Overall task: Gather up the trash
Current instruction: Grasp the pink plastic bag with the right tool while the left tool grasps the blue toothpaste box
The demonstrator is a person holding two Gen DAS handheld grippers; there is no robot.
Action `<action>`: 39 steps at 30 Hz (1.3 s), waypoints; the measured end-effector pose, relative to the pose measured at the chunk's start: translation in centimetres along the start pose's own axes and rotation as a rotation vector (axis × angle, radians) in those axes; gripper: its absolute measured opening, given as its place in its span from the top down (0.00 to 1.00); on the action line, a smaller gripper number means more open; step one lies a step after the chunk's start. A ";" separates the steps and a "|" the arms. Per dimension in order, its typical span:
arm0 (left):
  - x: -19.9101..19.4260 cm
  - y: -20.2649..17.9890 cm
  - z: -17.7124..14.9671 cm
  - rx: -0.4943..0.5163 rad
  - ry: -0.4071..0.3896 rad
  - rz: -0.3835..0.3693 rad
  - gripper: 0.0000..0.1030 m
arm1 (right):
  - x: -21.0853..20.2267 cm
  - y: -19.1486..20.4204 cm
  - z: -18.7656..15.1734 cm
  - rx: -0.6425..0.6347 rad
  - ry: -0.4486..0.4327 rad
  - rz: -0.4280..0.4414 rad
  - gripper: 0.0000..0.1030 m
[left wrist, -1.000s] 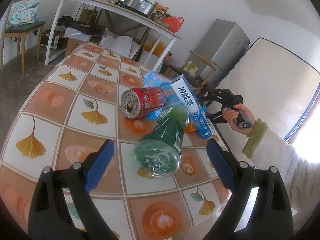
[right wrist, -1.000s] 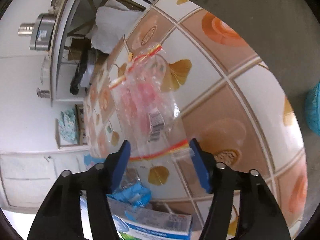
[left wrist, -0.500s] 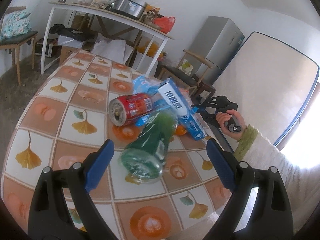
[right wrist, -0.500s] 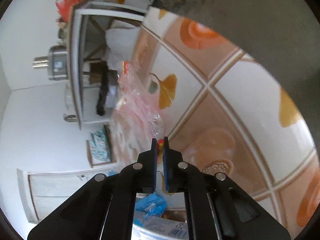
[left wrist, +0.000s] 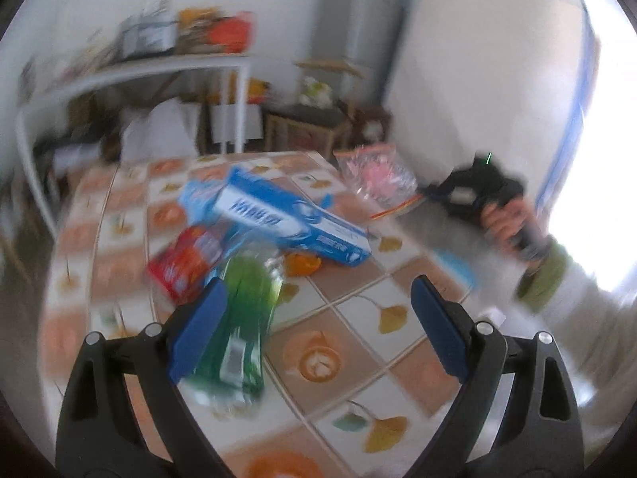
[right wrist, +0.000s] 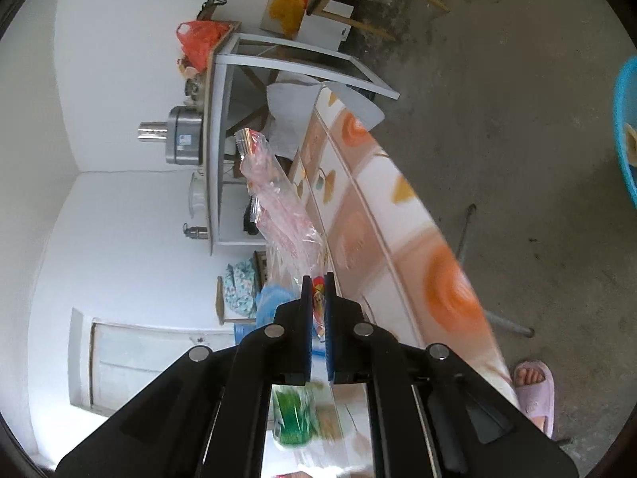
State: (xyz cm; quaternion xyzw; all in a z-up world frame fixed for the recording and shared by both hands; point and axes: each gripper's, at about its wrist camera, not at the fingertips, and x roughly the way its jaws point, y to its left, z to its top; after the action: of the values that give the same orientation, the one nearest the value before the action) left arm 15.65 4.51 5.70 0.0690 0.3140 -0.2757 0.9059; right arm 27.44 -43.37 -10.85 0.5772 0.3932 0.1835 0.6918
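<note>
The right gripper [right wrist: 317, 310] is clenched on the edge of a clear plastic bag [right wrist: 278, 215] with pink print, which hangs out past its tips, lifted clear of the table [right wrist: 398, 219] beside it. From the left wrist view the same bag [left wrist: 378, 177] hangs at the table's far corner. The left gripper [left wrist: 318, 318] is released, empty, above the tiled table [left wrist: 358, 358]. A green bottle [left wrist: 239, 326] lies just by its left finger, with a red can [left wrist: 187, 263] and a blue box [left wrist: 294, 219] beyond.
</note>
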 end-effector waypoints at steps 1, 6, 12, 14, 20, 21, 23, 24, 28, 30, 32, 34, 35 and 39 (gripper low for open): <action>0.8 -1.0 0.6 0.078 0.021 0.026 0.13 | -0.8 -0.5 -0.6 0.000 -0.005 0.015 0.95; 6.5 -6.2 1.9 0.506 0.138 0.146 0.13 | -4.4 -2.9 -3.0 0.000 -0.024 0.053 0.95; 13.1 -10.9 0.7 0.964 0.223 0.189 0.13 | -6.0 -4.9 -5.0 -0.024 -0.004 0.025 0.95; 14.8 -11.6 0.8 1.062 0.263 0.180 0.13 | -6.3 -4.7 -5.1 -0.066 -0.012 -0.007 0.95; 18.8 -11.8 2.3 1.177 0.401 0.067 0.13 | -6.8 -3.6 -5.0 -0.165 -0.015 -0.018 0.95; 19.7 -11.7 2.5 1.206 0.432 0.060 0.13 | -6.8 -3.5 -4.9 -0.173 -0.013 -0.019 0.95; 20.9 -11.7 2.4 1.234 0.476 0.048 0.17 | -6.6 -3.4 -4.8 -0.184 -0.009 -0.026 0.95; 21.5 -11.5 2.3 1.249 0.514 0.034 0.29 | -6.5 -3.4 -4.8 -0.186 -0.008 -0.029 0.95; 22.8 -11.6 1.7 1.302 0.602 0.034 0.37 | -6.4 -4.0 -5.0 -0.190 0.001 -0.040 0.95; 22.9 -11.9 1.9 1.305 0.606 0.040 0.41 | -6.3 -4.3 -5.0 -0.183 0.003 -0.035 0.95; 22.6 -12.1 1.8 1.312 0.603 0.046 0.42 | -6.1 -4.5 -5.0 -0.178 0.007 -0.032 0.95; 22.3 -12.3 1.9 1.325 0.584 0.044 0.43 | -6.0 -4.5 -5.1 -0.174 0.010 -0.029 0.95; 21.7 -12.5 2.2 1.325 0.569 0.044 0.43 | -6.0 -4.5 -5.2 -0.173 0.011 -0.026 0.95; 18.9 -12.8 4.6 1.277 0.479 0.073 0.46 | -6.2 -4.3 -5.5 -0.177 0.005 -0.018 0.95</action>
State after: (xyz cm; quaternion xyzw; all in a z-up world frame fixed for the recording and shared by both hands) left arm 23.45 -16.21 -1.54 0.6595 0.2792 -0.3534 0.6018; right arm 18.56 -45.34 -13.01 0.5099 0.3822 0.2128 0.7407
